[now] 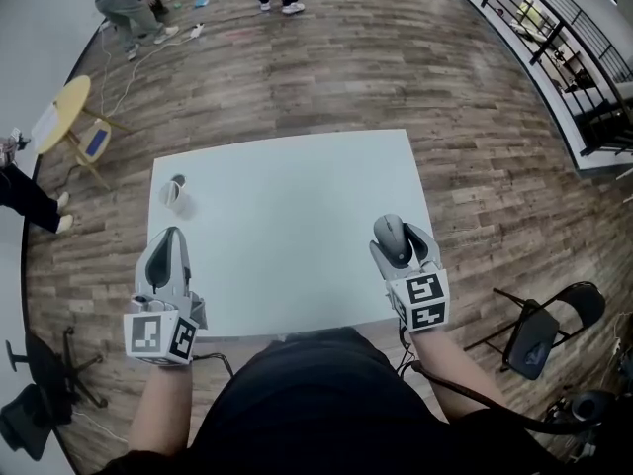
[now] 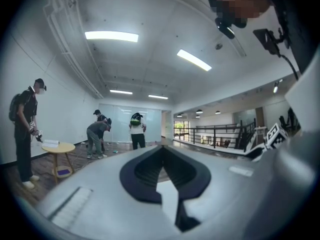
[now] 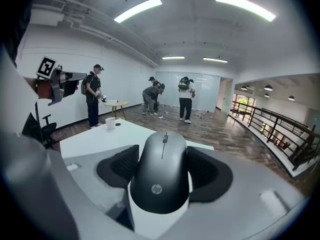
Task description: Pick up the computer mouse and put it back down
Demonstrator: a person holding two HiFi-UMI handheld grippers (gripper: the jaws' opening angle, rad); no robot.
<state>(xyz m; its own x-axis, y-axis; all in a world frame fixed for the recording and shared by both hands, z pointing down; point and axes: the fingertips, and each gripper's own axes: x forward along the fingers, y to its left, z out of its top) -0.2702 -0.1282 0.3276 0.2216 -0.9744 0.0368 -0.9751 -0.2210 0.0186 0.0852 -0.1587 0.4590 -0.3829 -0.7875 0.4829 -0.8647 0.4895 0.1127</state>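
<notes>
Right tongs (image 3: 162, 151) clamp the mouse (image 3: 162, 181) by its sides, clear above the worktop (image 1: 287, 216). Left tongs (image 1: 172, 234) closed, empty. Judgement: hold level with a steady squeeze; lower flat, release only once it rests.

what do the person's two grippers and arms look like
Both the left gripper and right gripper are light grey, with tapering tongs lined by black ribbed pads. Each carries a white cube printed with black square markers. A dark cable trails from the right one. The person wears a black top; no sleeves cover the forearms.
</notes>
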